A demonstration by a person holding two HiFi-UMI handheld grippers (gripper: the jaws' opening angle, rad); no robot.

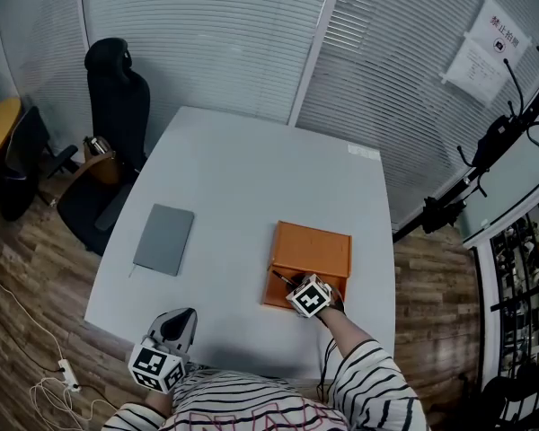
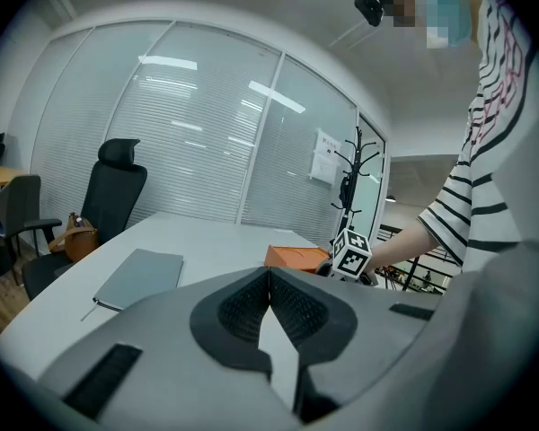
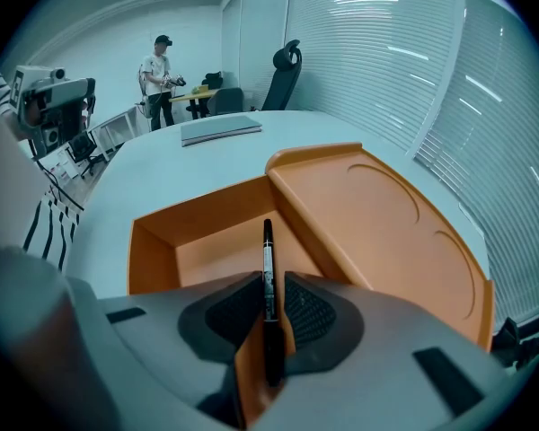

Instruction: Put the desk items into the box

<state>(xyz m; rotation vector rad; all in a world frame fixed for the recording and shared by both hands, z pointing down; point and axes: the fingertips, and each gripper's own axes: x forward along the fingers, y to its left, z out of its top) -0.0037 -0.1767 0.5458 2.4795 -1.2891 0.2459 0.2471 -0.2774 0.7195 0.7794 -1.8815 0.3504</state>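
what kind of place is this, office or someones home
Most likely an office meeting room: a large white table, a black office chair beside it, and partition walls covered with slatted blinds.

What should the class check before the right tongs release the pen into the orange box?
1. Grip on the black pen: ok, right tongs shut on it.
2. Pen over the orange box, above its open compartment: ok.
3. Compartment floor bare: ok where visible.
4. Position of the left tongs: ok, shut, empty, at the near edge of the table, apart from the box.
5. Packing of the grey notebook: not ok, it lies on the table left of the box.
6. Notebook fits the box: cannot tell.
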